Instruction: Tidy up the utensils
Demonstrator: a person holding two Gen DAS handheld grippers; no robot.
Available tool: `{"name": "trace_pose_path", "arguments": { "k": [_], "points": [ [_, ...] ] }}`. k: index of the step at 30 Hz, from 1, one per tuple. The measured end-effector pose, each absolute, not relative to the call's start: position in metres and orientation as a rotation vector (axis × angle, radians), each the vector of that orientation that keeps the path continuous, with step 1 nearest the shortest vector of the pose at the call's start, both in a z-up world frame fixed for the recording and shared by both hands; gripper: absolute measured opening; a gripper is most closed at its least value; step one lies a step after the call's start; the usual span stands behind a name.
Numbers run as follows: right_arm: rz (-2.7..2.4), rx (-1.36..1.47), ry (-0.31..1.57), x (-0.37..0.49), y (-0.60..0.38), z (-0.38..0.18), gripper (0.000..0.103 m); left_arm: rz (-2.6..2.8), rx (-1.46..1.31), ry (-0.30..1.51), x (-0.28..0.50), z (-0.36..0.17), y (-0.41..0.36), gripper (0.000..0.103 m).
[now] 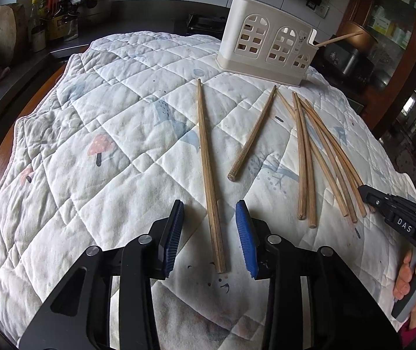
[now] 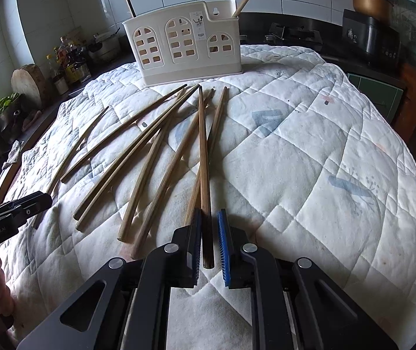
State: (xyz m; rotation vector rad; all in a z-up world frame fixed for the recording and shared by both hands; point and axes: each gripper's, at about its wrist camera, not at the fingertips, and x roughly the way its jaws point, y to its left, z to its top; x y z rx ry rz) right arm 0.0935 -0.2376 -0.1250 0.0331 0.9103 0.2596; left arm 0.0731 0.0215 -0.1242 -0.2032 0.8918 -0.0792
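Note:
Several wooden chopsticks lie on a quilted cloth before a cream utensil holder, which has two chopsticks standing in it. My left gripper is open, its blue pads on either side of the near end of one long chopstick, not touching it. A shorter chopstick lies to its right, then a bundle. My right gripper is narrowly open around the near end of a dark chopstick, with a gap at the right pad. The holder stands behind.
A kitchen counter with bottles and a round wooden board runs along the left. A dark appliance sits at the back right. The right gripper's body shows at the cloth's right edge in the left wrist view.

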Motion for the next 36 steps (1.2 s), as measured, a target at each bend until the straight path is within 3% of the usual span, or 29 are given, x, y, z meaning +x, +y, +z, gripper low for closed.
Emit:
{"name": "trace_pose_path", "arguments": {
  "k": [9, 30, 36],
  "points": [
    [0.258, 0.025, 0.9, 0.092, -0.236, -0.124, 0.007, -0.014, -0.11, 0.883, 0.078, -0.122, 0.013, 0.007],
    [0.289, -0.023, 0.65, 0.096, -0.23, -0.022, 0.007, -0.066, -0.149, 0.635, 0.079, -0.041, 0.033, 0.006],
    [0.299, -0.046, 0.633, 0.105, -0.225, -0.01, 0.007, -0.117, -0.181, 0.68, 0.09, -0.043, 0.041, 0.006]
  ]
}}
